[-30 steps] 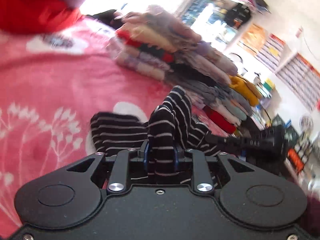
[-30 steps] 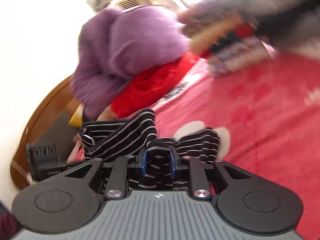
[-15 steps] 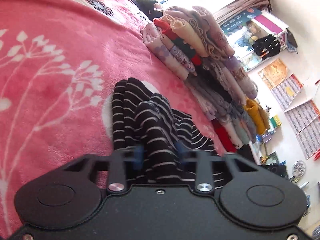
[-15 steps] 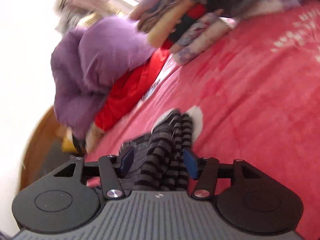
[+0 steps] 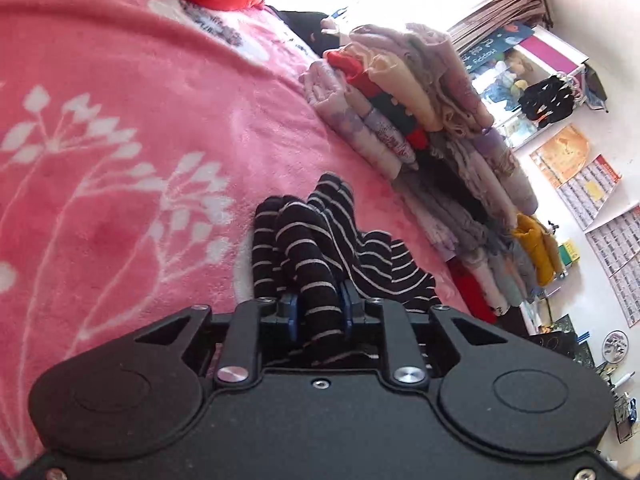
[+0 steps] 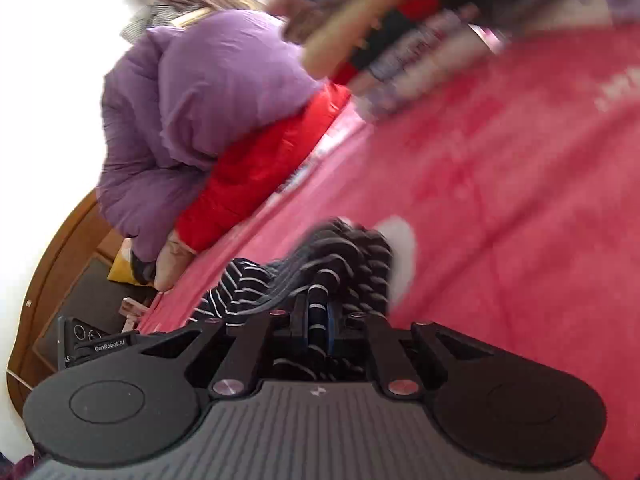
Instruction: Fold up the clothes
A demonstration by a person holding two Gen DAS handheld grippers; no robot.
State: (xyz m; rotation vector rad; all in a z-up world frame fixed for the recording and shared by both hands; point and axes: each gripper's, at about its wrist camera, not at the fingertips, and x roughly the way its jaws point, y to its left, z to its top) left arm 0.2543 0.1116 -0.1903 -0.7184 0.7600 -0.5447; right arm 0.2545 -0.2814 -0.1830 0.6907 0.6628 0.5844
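Meanwhile, both the left gripper and right gripper are clamping the striped garment; pink blanket is lying open leftward, folded stack crowding right, right view blurring.

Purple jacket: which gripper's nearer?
Right. The right gripper, shut on the striped garment, sits just below the purple jacket; the left gripper sees only its edge, far up the bed.

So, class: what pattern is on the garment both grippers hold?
Black with thin white stripes, clearest in the left wrist view.
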